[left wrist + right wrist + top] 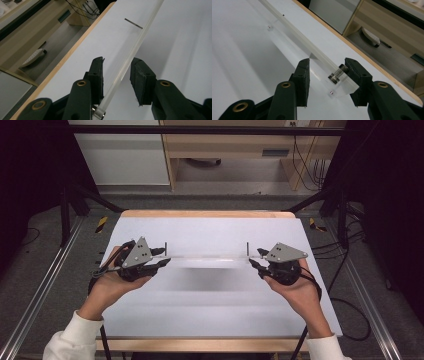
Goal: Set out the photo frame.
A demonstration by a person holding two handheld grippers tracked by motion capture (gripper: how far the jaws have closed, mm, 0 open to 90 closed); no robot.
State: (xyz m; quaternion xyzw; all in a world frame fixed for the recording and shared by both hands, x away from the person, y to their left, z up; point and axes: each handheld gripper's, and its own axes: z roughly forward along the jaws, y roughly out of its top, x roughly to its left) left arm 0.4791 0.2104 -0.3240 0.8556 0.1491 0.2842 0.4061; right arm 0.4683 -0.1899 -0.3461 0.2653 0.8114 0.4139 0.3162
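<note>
Clear acrylic bar point(207, 259), frame centre, sat between both loosely open hand-held grippers: left point(164, 257), right point(255, 258). Neither clamped it. Risk: bar slips and drops onto surface point(210, 232).

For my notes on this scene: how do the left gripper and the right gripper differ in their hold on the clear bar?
The left gripper has the clear bar between its jaws with gaps on both sides. The right gripper has the bar's end against one jaw, the other apart. Both sit at opposite ends, jaws open.

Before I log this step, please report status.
Left gripper and right gripper open, jaws around clear bar ends. Bar above table. Nothing in the way.
</note>
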